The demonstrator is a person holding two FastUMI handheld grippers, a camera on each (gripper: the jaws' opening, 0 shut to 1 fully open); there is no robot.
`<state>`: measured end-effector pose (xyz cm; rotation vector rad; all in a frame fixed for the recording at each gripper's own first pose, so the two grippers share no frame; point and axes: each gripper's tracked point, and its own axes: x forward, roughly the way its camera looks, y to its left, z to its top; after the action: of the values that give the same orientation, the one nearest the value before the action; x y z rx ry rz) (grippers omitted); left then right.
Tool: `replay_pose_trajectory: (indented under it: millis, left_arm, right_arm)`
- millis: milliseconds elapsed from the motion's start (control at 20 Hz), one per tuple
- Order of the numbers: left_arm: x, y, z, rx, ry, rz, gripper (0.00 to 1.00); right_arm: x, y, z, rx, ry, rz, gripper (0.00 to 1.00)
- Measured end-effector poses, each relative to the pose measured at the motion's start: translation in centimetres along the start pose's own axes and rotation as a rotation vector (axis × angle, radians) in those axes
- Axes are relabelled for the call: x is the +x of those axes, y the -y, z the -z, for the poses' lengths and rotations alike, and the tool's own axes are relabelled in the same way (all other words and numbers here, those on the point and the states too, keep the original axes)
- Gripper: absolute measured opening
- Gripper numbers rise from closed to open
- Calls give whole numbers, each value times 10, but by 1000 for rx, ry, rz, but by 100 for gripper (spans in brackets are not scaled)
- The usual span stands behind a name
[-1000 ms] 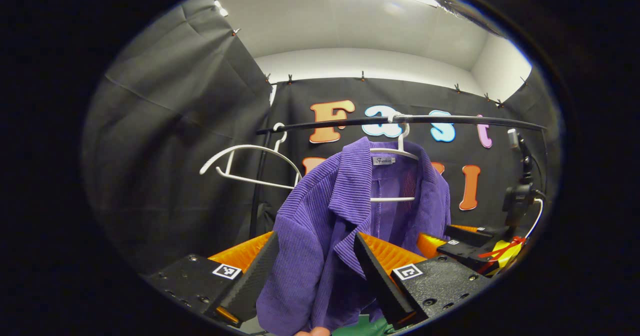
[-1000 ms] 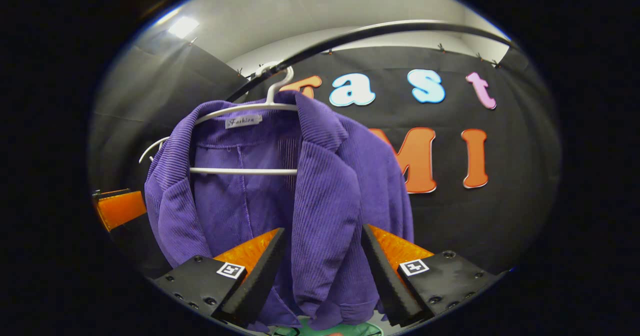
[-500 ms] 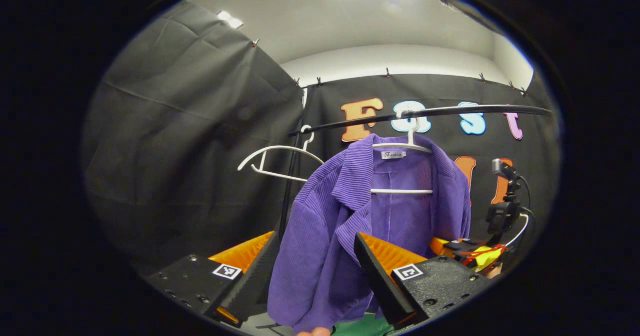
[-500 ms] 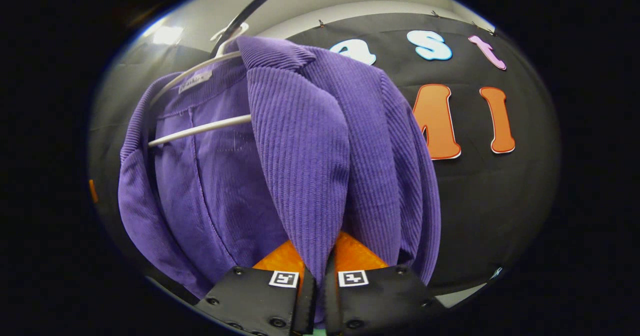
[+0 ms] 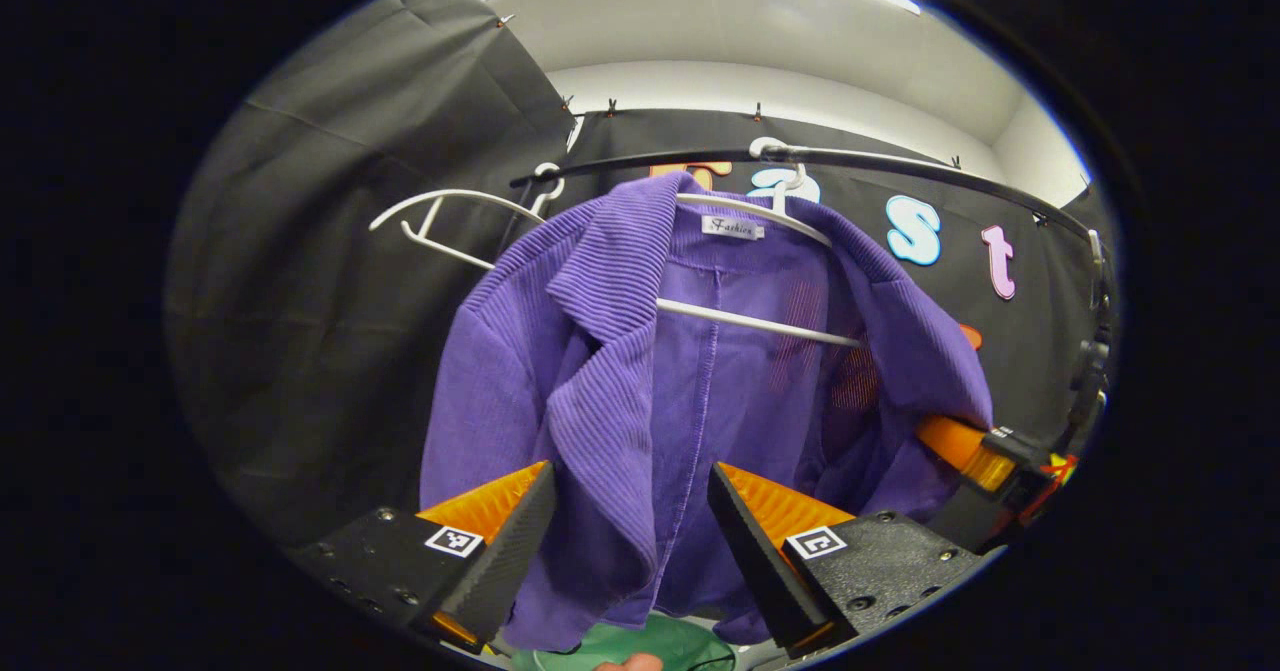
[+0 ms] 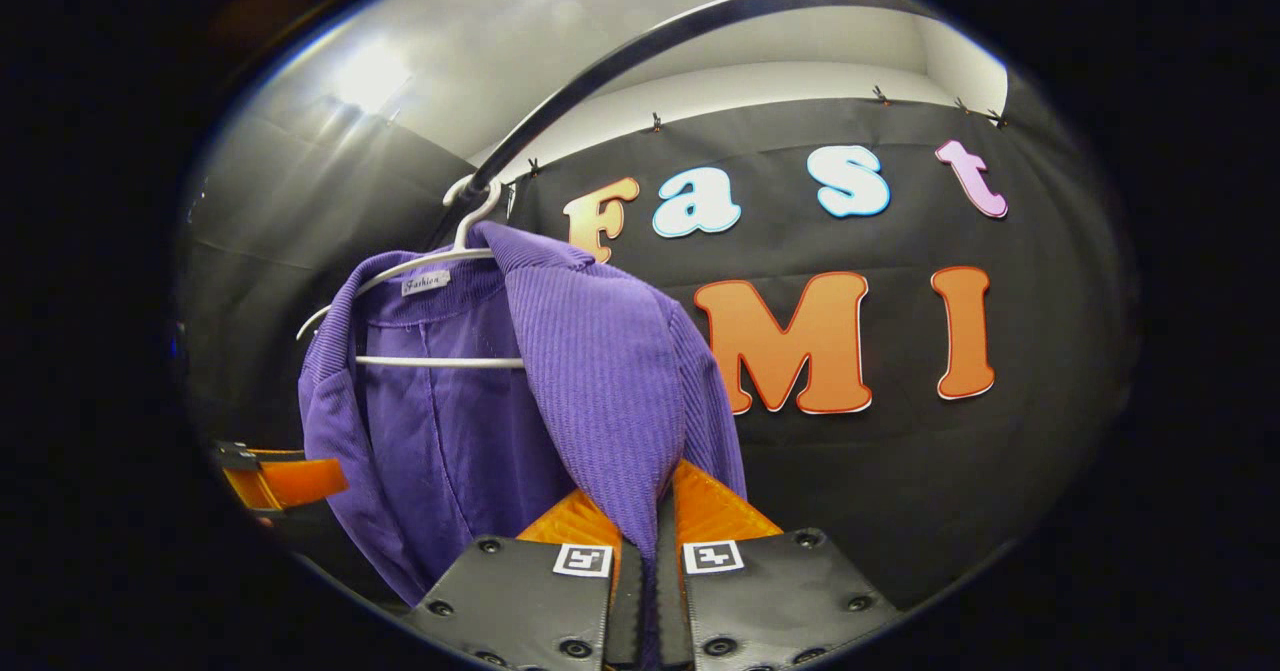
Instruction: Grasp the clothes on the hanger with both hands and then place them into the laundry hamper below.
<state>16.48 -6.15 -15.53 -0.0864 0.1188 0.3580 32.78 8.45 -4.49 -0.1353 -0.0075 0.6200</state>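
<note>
The jacket hangs on a hanger under the rail. The right gripper is clenched on its front edge; the left gripper straddles the other edge, jaws spread. The hamper sits below the jacket.

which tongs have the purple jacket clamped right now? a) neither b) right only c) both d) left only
b: in the right gripper view the right tongs are closed with a fold of the purple jacket pinched between the fingers, while in the left gripper view the left tongs stand wide open, the jacket's front edge hanging in the gap unclamped.
</note>
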Motion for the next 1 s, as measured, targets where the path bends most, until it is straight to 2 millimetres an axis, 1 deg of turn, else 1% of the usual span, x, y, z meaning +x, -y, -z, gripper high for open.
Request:
replay_pose_trajectory:
  millis: [50, 100, 200, 300, 350, 450, 500, 550, 600, 700, 750, 800, 850, 900, 950, 1000]
  left_arm:
    - [8, -5, 3, 14, 10, -31, 92]
    - [14, -13, 4, 29, 27, -78, 95]
    - [24, -28, 6, 64, 68, -171, 95]
    - [38, -37, 6, 122, 115, -240, 95]
    - [42, -42, 8, 169, 127, -270, 91]
    - [45, -51, 10, 269, 125, -295, 90]
    - [42, -49, 10, 296, 120, -268, 89]
    - [38, -48, 6, 314, 123, -250, 69]
    - [36, -52, 3, 326, 119, -241, 48]
    - [20, -51, -3, 333, 107, -201, 6]
    - [12, -56, -13, 345, 113, -216, 7]
    - [-1, -63, -30, 361, 143, -244, 10]
    - [-14, -68, -52, 379, 186, -267, 4]
    - [-27, -71, -74, 400, 227, -286, 7]
    - [-35, -72, -92, 413, 255, -294, 4]
    - [-39, -71, -109, 415, 273, -301, 10]
  right_arm:
    - [-3, 0, -5, 2, 7, 0, 13]
    - [-6, 2, -8, 3, 10, 2, 13]
    - [-10, 2, -8, 8, 1, 7, 13]
    - [-14, -5, -10, 22, -1, 3, 13]
    - [-17, -5, -11, 21, -3, 1, 13]
    - [-25, -8, -13, 13, -2, -6, 13]
    - [-28, -7, -15, 5, 2, -8, 13]
    - [-27, -5, -17, -2, 7, -6, 13]
    - [-28, -2, -18, -4, 13, -2, 13]
    - [-26, 0, -20, -8, 25, 8, 13]
    - [-24, 1, -23, -15, 33, 14, 13]
    - [-23, 2, -24, -25, 42, 18, 13]
    - [-25, 2, -26, -34, 54, 23, 13]
    - [-24, 3, -28, -40, 70, 31, 13]
    - [-24, 4, -30, -40, 82, 34, 13]
    - [-23, 5, -31, -38, 88, 34, 13]
